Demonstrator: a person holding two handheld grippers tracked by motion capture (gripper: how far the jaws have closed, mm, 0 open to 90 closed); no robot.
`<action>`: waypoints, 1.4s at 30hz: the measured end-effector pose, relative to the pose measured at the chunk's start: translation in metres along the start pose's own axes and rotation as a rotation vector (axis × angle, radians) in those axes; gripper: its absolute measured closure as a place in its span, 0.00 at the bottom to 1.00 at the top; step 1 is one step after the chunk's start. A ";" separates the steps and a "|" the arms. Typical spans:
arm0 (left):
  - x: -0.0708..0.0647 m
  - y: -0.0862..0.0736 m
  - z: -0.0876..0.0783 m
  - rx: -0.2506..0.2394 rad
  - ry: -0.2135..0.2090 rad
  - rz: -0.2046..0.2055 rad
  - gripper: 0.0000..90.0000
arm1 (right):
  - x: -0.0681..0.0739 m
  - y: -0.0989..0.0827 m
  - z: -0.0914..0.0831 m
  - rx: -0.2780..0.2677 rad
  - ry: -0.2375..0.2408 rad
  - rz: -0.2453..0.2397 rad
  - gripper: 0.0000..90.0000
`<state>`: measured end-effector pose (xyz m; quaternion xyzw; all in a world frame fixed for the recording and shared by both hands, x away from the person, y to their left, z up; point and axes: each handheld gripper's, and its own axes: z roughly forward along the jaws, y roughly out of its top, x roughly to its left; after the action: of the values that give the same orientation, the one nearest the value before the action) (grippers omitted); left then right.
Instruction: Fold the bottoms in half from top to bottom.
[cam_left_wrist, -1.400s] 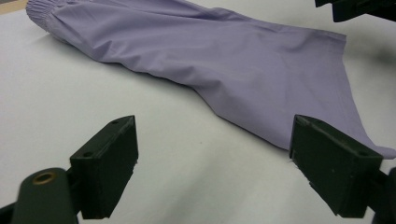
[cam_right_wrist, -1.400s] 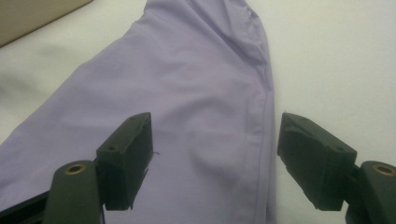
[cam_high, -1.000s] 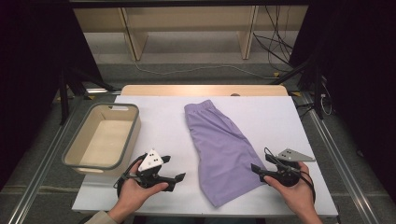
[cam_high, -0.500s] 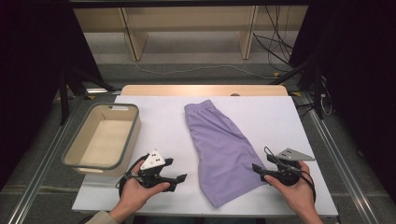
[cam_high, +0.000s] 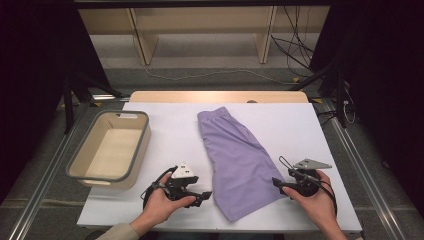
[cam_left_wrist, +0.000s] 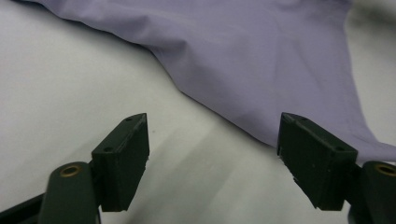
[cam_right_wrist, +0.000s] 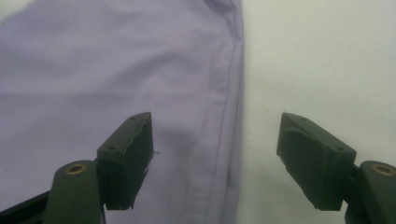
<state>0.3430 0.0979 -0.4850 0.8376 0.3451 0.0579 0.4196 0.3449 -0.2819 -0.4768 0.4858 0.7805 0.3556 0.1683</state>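
Purple shorts (cam_high: 239, 160) lie between both claws, ungripped.

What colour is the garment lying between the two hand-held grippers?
Plain light purple shorts, no pattern; the high view shows them best.

**Around your work area**

On your left, an empty beige bin (cam_high: 110, 150) with a grey rim sits on the white tabletop (cam_high: 300, 125). Beyond the far edge you see wooden shelf legs (cam_high: 142, 42) and loose cables (cam_high: 295, 50) on the floor.
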 end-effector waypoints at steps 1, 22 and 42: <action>-0.001 0.001 0.002 0.006 -0.001 -0.001 0.28 | 0.000 -0.001 0.001 0.011 -0.005 -0.008 0.32; -0.022 0.010 0.034 0.055 0.041 0.092 0.41 | 0.008 -0.001 0.008 0.116 -0.059 -0.058 0.55; -0.031 0.015 0.036 0.088 0.022 0.057 0.95 | 0.008 0.004 0.008 0.153 0.000 0.004 0.99</action>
<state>0.3409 0.0484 -0.4909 0.8641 0.3277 0.0639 0.3767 0.3480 -0.2706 -0.4789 0.4987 0.8046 0.2950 0.1301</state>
